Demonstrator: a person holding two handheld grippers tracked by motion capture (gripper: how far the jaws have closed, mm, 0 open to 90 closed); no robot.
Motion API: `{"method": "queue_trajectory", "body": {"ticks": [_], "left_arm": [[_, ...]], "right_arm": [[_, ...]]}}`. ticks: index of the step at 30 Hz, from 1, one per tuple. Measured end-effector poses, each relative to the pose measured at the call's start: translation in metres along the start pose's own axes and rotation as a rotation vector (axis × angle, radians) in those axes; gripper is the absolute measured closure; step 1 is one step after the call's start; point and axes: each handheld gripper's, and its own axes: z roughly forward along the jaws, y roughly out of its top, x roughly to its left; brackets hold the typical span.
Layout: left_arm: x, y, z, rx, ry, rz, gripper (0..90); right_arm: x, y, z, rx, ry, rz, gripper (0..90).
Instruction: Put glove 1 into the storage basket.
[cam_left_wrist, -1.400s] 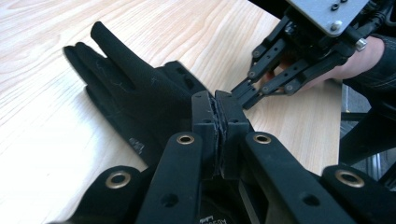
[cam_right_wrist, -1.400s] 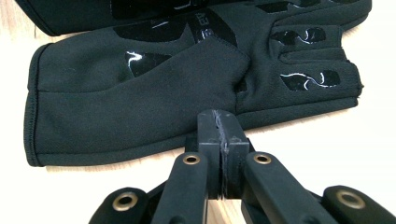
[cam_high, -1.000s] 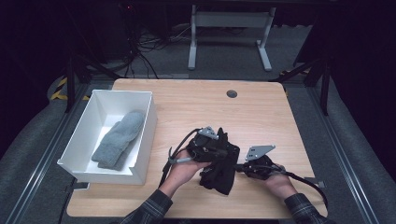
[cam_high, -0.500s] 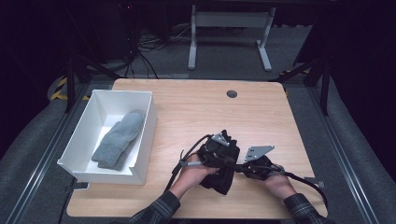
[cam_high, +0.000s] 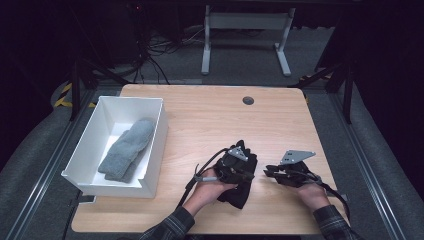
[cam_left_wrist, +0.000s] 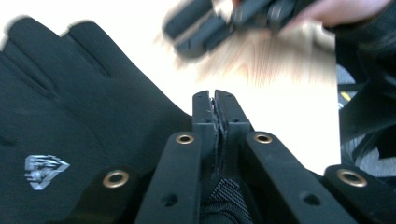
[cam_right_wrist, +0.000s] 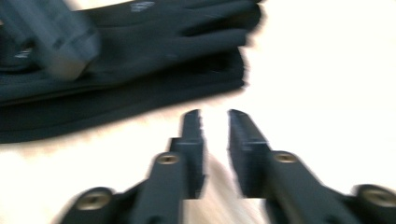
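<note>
Plaid sleeves (cam_high: 172, 226), black grippers with brass rivets, grey triangular plates, trailing black cables

White bin (cam_high: 87, 172) — grey mitten (cam_high: 126, 149) inside — on table (cam_high: 210, 120).

Both forearms, in plaid sleeves, come in from the near table edge. Left hand (cam_high: 210, 189) carries the black two-jaw left gripper (cam_left_wrist: 215, 100), angled down, jaws pressed together. Right hand (cam_high: 311, 191) holds the black right gripper (cam_right_wrist: 215, 116) low and level, jaws just been opening, a narrow gap, nothing between them.
</note>
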Motion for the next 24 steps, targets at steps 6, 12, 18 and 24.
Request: {"method": "queue_trajectory", "body": {"ticks": [6,12,18,24], "left_arm": [[0.001,-0.007,0.018,0.053,0.008,0.001,89.7],[-0.002,-0.006,0.013,0.088,0.040,0.016,89.7],[-0.003,-0.009,0.003,0.144,0.076,0.043,89.8],[0.001,-0.017,-0.012,0.170,0.112,0.034,89.8]], "right_arm": [[-0.009,-0.007,-0.005,-0.002,-0.082,0.020,52.8],[-0.013,-0.012,0.000,0.028,-0.123,0.023,39.0],[-0.016,-0.016,0.003,0.054,-0.141,0.041,33.1],[-0.017,-0.016,0.004,0.049,-0.138,0.050,30.6]]}}
